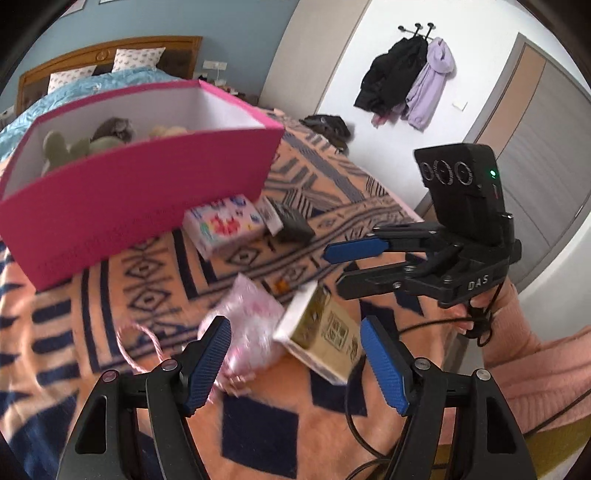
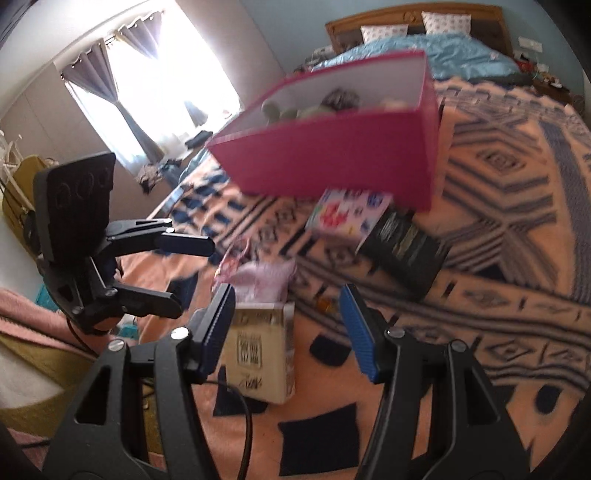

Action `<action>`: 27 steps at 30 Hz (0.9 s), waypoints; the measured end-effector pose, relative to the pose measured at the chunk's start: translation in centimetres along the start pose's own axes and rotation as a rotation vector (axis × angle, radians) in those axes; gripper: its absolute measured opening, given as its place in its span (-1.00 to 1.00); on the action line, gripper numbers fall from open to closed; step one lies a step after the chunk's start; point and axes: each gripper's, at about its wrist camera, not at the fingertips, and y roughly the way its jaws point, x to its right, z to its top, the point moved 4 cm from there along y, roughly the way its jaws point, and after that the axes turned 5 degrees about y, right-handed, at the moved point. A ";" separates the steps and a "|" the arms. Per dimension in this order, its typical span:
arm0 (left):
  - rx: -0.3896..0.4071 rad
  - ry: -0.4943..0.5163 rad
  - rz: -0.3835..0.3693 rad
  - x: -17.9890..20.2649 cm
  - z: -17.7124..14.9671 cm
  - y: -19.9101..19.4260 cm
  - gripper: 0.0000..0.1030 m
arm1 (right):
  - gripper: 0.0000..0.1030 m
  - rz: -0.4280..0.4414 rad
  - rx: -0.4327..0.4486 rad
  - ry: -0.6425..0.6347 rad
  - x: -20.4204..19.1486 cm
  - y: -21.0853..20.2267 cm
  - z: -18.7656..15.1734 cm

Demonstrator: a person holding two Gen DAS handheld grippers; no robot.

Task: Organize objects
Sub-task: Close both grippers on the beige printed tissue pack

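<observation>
Cream-and-gold box (image 1: 325, 336) lying on the patterned blanket (image 1: 122, 306), near its front edge, touching a pink drawstring pouch (image 1: 251, 321) on one side. Farther back, a flower-printed white box (image 1: 225, 225) and a black box (image 1: 293, 221), both just beside the open pink bin (image 1: 147, 192) (soft toys inside, blurred). Left gripper (image 1: 295, 365) above the cream box and pouch, blue pads (image 1: 208, 363) apart, nothing pressed between them. Right gripper (image 2: 286, 332) likewise spread wide, cream box (image 2: 262, 354) seen between its fingers but untouched. Pink knit sleeve (image 1: 535, 365) behind the right gripper. Beyond the blanket: blue duvet (image 2: 443, 51), wooden headboard (image 2: 406, 14), coats (image 1: 406, 81) on wall hooks, curtained window (image 2: 147, 85).
</observation>
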 end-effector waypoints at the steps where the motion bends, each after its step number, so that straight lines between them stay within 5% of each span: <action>1: -0.011 -0.002 -0.006 0.2 -0.4 0.2 0.32 | 0.18 0.005 -0.014 0.009 0.1 0.5 -0.4; 9: -0.093 0.001 -0.057 1.7 -2.6 1.7 -0.08 | 0.18 0.049 -0.053 0.029 0.0 2.2 -2.4; 16: -0.131 -0.023 -0.106 1.8 -2.8 3.3 -0.35 | -0.18 0.071 -0.053 0.050 -0.1 2.3 -3.0; 27: -0.070 0.027 -0.091 2.2 -1.1 2.0 -0.41 | -0.34 0.050 0.005 0.060 -0.5 1.3 -1.9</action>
